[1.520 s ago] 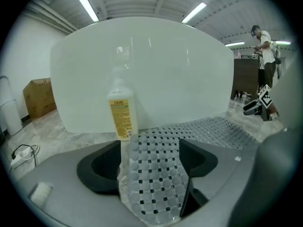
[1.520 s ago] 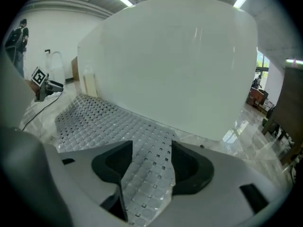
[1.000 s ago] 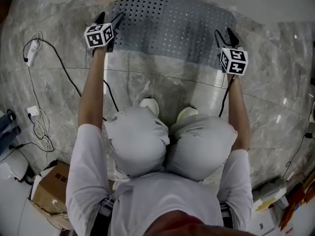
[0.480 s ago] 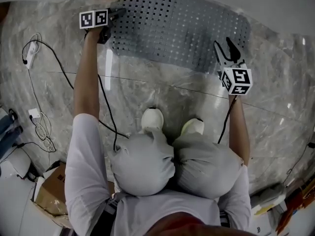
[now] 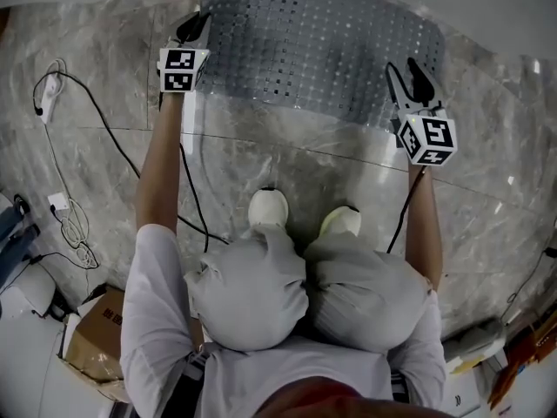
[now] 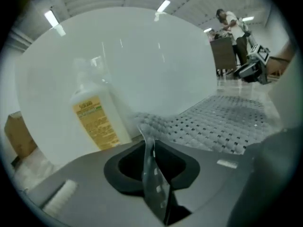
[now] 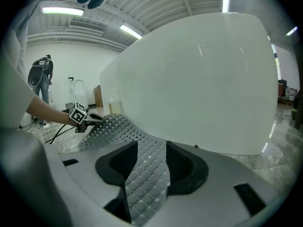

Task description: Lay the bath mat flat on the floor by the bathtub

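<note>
Spreading step, by my read: bath mat [image 5: 322,42] sits on the floor [image 5: 287,164] against the bathtub [image 5: 487,3]. Left gripper [image 5: 195,24] is closing, clenched on the mat's corner farthest from the right gripper [image 5: 405,72]. That one is closing too, with the mat edge between its jaws but not yet pinched. Next move calls for a level, even lowering. Only the left gripper view shows a bottle [image 6: 97,122] beside the tub; only the right gripper view shows the gripped corner lifted.

A grey stone floor [image 5: 287,159] is seen. A grey bath mat [image 5: 322,42] with holes is spread on it beside the white bathtub [image 6: 118,60]. A bottle [image 6: 97,117] is stood by the bathtub. Black cables [image 5: 96,94] and a cardboard box [image 5: 91,333] are laid farther off.
</note>
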Demonstrator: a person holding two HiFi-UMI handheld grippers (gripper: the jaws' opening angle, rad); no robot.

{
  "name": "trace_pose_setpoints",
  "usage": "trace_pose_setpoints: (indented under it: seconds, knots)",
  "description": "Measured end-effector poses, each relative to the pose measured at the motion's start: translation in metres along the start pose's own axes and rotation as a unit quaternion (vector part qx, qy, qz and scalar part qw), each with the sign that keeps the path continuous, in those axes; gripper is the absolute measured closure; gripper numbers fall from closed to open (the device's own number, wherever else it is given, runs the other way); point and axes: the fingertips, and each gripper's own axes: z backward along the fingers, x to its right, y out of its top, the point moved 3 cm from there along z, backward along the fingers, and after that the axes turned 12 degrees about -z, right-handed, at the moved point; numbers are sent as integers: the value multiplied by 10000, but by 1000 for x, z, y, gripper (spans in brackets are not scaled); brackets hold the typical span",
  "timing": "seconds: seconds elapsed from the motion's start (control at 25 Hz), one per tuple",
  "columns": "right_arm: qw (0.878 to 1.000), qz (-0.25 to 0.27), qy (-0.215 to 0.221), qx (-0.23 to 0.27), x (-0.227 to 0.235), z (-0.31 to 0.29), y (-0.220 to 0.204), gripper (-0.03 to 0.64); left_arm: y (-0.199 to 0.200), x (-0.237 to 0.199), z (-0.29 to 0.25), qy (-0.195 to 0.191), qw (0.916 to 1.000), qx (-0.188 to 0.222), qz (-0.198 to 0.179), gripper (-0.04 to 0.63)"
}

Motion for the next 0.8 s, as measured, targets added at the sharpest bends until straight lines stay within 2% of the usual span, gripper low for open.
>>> trace_pose_setpoints:
  seconds: [0.12,0.2,0.28,0.36,0.44,0.6,0.68,0.8]
  knots:
    - [10000,-4,-34,40,1,4,0,427,-19,-13,-4,470,9970,-599,138,499]
    - [10000,18,-37,75,-1,7,1,428,-24,-21,-1,745,9942,-757,184,483]
    - [9999,62,-35,107,-4,9,3,428,-24,-21,2,769,9939,-739,287,450]
    - [9999,84,-30,142,-7,11,5,428,-20,-12,5,531,9952,-565,593,403]
    - [9998,81,-19,200,-10,13,8,428,-11,1,9,167,9937,-287,1073,356]
    - [9990,220,6,394,-18,17,20,433,20,26,25,-336,9806,416,1887,286]
    - [9977,381,-14,558,-22,20,31,434,41,36,34,-436,9772,711,1954,272]
    - [9955,518,-3,798,-28,26,50,434,74,42,53,-343,9764,1068,1844,258]
